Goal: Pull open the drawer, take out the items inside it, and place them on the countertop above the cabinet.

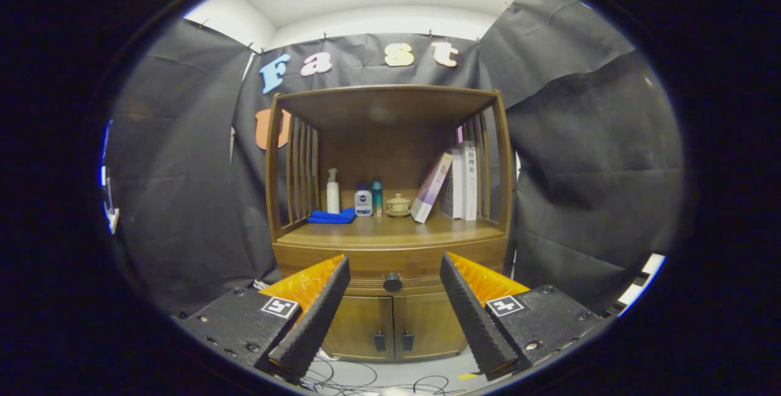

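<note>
In the gripper view the gripper (393, 304) is held out in front of a wooden cabinet (390, 262), its jaws spread wide with nothing between them. Taking the round dark knob (392, 282) as the landmark: it sits in the gap between the two jaws, beyond their tips and apart from both. The drawer (390, 274) it belongs to is the shallow band of wood running left and right of the knob, and it looks fully shut, so whatever lies inside is hidden. Below the knob are two cupboard doors (390, 323). Above the knob is the tabletop (390, 231), carrying a folded blue cloth (331, 217), several small bottles (363, 201), a lidded pot (398, 205) and leaning books (454, 182).

The knob is the only sensible hold: small, hard, probably smooth, so the jaws should close squarely on its sides and pull straight back. A wooden drawer is stiff and may stick.
</note>
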Action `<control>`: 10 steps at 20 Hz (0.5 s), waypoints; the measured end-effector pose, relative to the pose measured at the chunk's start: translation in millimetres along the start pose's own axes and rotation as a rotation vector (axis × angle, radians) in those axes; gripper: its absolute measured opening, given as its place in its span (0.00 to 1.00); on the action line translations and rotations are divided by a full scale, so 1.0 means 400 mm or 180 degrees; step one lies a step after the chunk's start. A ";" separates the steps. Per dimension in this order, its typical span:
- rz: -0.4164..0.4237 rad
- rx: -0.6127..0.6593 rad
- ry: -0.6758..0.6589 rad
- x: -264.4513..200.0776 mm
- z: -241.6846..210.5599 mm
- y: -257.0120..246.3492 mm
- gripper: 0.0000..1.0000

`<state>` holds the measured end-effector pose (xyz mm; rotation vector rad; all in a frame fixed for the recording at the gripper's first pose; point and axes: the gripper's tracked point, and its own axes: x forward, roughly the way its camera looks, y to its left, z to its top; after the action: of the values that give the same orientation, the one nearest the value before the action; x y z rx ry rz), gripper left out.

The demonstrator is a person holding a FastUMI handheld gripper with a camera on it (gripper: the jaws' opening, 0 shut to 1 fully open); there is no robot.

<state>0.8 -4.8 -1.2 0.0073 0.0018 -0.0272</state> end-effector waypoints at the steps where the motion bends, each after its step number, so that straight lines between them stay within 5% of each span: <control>1: -0.0002 0.0003 0.0003 0.005 -0.001 -0.001 0.97; 10: 0.0047 -0.0039 0.0044 0.109 -0.044 0.003 0.97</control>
<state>44.5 -4.5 -18.9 -0.0046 0.0158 -0.0123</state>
